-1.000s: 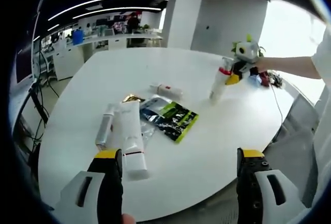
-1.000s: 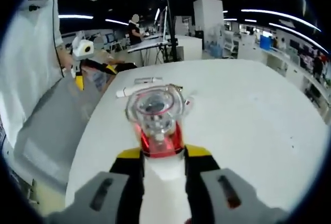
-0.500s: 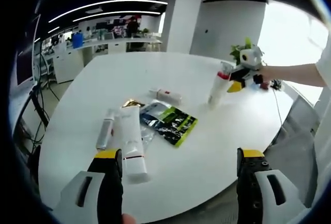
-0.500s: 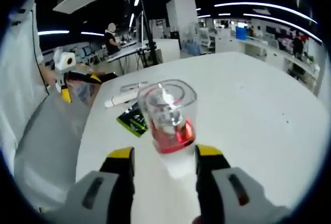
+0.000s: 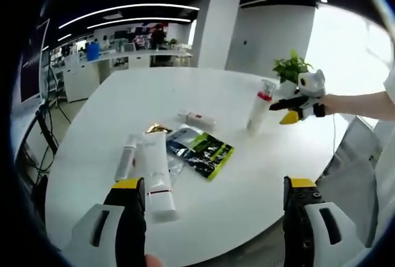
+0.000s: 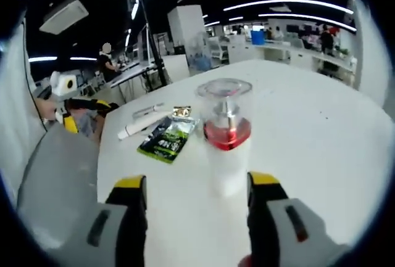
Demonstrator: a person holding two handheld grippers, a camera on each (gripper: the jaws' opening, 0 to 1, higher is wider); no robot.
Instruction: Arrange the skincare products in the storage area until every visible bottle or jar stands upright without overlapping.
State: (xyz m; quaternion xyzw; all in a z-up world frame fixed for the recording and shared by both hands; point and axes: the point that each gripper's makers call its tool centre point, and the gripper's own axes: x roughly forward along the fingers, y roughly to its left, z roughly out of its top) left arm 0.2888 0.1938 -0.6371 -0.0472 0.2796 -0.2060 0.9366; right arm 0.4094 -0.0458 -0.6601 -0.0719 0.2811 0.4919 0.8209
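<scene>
With the right gripper spread open around the upright bottle, I'd back straight out, while the left gripper, also open, goes for the tube.

1. One upright pump bottle with a clear cap and red collar
2. Two white tubes lying flat, plus one small white tube with a red band
3. One green-and-black sachet
4. One gold packet
</scene>
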